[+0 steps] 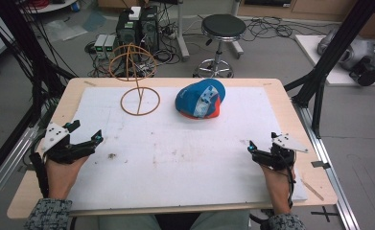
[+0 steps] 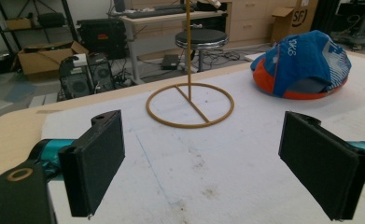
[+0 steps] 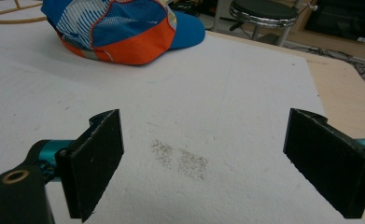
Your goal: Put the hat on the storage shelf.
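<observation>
Both hands rest low at the table's near corners, left gripper [image 1: 87, 136] and right gripper [image 1: 250, 146] spread wide and empty, cap [image 1: 200, 99] and wire stand [image 1: 140, 100] well ahead.

Blue-and-orange cap [image 1: 200, 99] lies beside wire stand [image 1: 138, 76] (both far side).

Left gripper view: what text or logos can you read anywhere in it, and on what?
"SF", partly cut off: on the cardboard box at the back.
White print on the blue cap: reads roughly like "10K6", sideways and too blurred to be sure.
Nothing else is legible.
</observation>
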`<state>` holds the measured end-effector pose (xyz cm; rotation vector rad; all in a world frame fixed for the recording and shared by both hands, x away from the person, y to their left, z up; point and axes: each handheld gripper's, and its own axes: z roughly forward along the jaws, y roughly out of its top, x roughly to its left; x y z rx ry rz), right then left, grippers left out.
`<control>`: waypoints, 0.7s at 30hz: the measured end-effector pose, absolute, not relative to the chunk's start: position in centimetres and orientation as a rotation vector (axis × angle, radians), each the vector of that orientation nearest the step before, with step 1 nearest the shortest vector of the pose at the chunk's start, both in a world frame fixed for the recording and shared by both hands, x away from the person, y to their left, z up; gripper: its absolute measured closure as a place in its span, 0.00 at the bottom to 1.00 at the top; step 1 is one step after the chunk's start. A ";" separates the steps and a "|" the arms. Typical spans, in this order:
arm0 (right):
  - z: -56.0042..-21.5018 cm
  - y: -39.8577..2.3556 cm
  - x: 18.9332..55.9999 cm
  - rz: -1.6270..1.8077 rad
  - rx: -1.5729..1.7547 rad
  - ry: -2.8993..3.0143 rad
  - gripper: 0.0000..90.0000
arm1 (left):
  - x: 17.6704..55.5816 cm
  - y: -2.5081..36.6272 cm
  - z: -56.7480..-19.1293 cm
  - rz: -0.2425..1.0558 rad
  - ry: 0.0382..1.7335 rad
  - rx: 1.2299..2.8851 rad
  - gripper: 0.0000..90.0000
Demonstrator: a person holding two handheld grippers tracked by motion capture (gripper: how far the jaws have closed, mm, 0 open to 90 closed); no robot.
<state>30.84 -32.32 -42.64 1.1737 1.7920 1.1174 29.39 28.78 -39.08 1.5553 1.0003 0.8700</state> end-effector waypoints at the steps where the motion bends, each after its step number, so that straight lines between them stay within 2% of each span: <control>1: -42.6 -32.3 30.8 1.112 1.164 1.791 0.12 | 29.4 28.7 -39.1 0.869 1.000 1.555 0.16; 18: -41.3 -30.8 31.9 1.147 1.131 1.772 0.12 | 29.4 28.5 -39.6 0.847 1.009 1.579 0.16; 21: -40.2 -29.8 32.8 1.162 1.090 1.774 0.17 | 29.3 28.3 -39.5 0.845 1.003 1.576 0.16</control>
